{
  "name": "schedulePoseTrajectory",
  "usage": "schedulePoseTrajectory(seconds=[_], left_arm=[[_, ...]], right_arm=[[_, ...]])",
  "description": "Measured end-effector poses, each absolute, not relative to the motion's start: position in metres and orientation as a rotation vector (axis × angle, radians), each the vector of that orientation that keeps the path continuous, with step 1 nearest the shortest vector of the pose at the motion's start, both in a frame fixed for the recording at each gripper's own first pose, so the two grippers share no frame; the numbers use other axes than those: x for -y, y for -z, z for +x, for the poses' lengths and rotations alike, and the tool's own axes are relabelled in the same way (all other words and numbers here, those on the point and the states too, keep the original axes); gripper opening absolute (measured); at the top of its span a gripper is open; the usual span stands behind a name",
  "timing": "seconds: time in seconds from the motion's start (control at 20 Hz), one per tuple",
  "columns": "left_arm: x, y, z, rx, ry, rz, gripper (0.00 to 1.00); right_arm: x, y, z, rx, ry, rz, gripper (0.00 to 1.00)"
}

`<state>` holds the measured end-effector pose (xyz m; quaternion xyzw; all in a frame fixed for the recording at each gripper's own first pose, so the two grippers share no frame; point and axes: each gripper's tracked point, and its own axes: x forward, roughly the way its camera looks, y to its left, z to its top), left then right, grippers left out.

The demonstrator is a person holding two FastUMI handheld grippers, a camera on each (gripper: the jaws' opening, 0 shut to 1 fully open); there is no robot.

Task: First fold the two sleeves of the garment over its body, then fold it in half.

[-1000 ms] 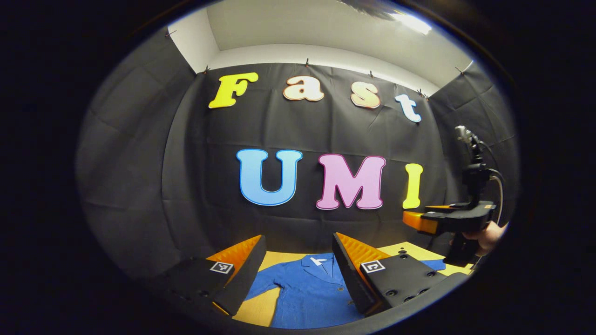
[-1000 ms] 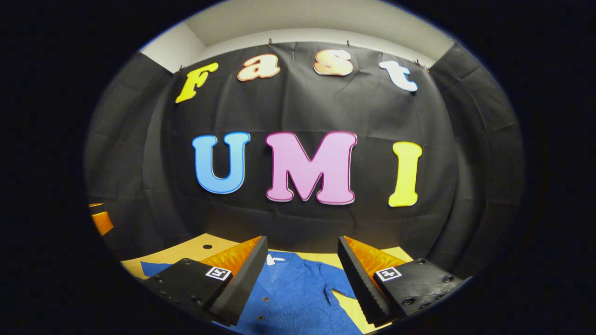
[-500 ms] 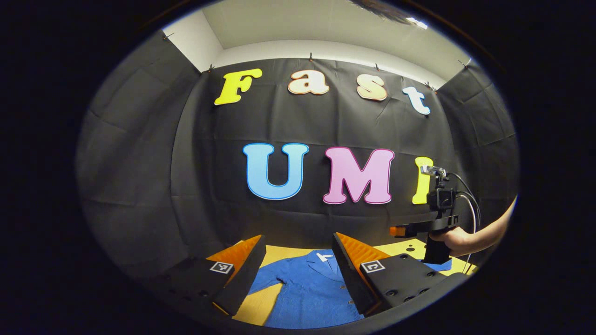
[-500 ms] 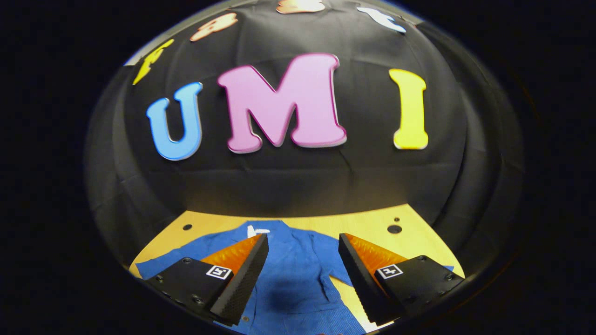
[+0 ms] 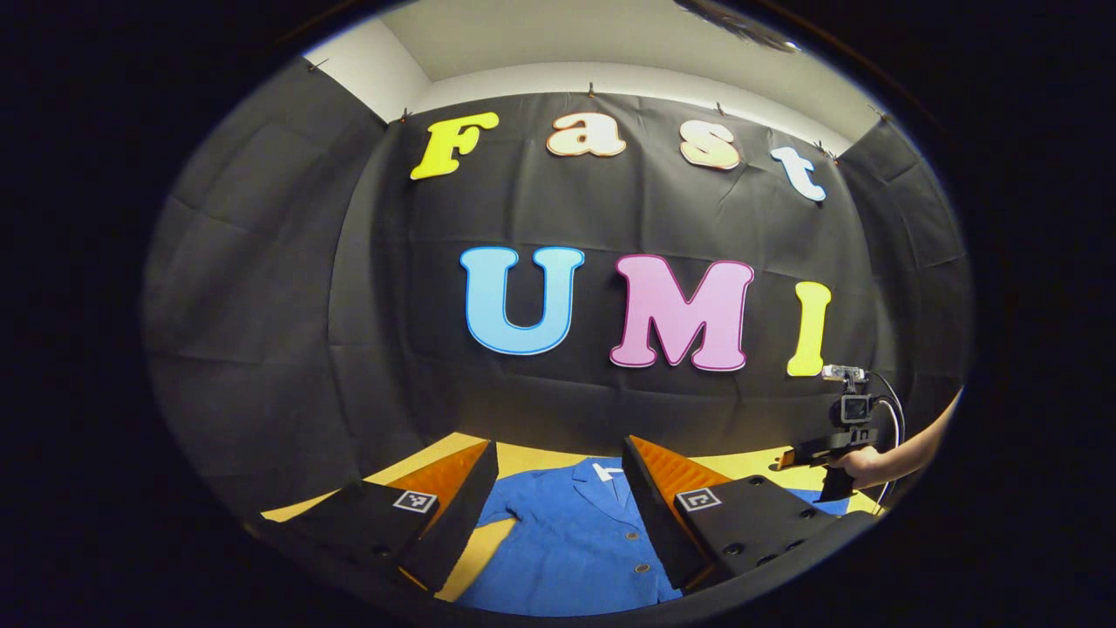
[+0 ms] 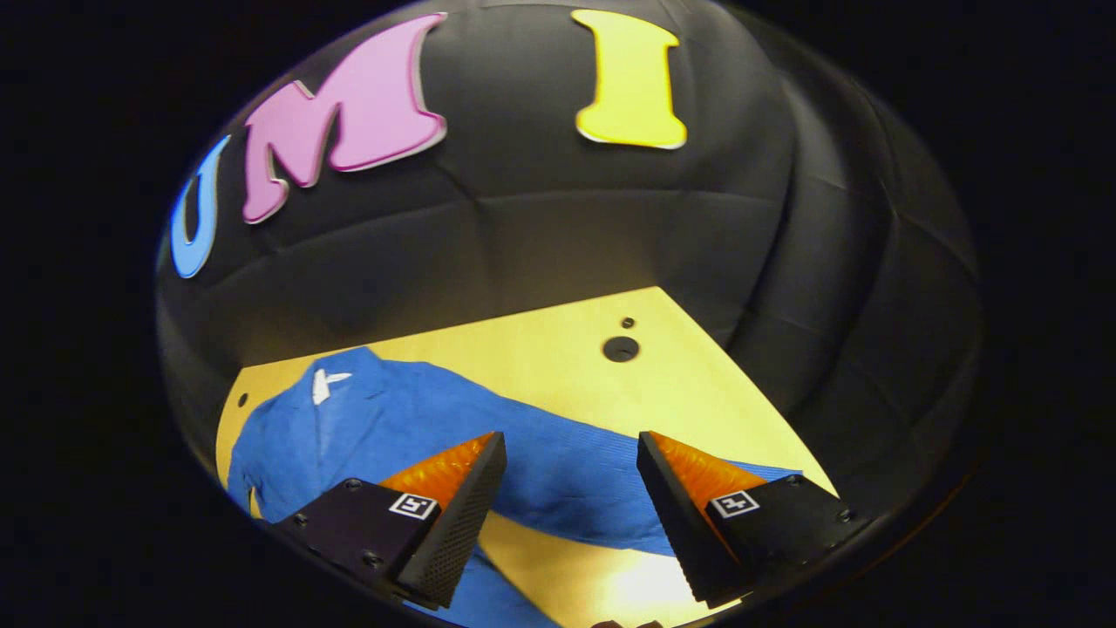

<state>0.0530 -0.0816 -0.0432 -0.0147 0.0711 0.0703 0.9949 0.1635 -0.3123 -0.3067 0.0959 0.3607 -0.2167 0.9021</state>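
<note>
From my left claw, fingers spread and pinching nothing, I see the blue garment lying flat on the yellow surface, collar toward the back wall, buttons down the front. To the garment's right, a hand holds the other claw. My right claw, also spread and clear of the cloth, looks over one sleeve stretched sideways from the garment's body. The fabric is finely ribbed. Beyond the sleeve lies bare surface with a round hole.
</note>
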Motion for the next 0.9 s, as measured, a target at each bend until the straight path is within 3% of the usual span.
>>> schedulePoseTrajectory(seconds=[0.4,0.65,0.9], left_arm=[[0.138,0.052,0.081,-0.170,-0.059,-0.001,0.82],[0.165,0.049,0.089,-0.171,-0.009,0.018,0.82],[0.176,0.052,0.083,-0.180,0.005,0.032,0.82]], right_arm=[[0.427,0.374,0.058,-0.973,0.774,0.332,0.99],[0.451,0.422,0.038,-1.037,0.839,0.412,0.99],[0.448,0.422,0.031,-1.060,0.827,0.397,0.98]])
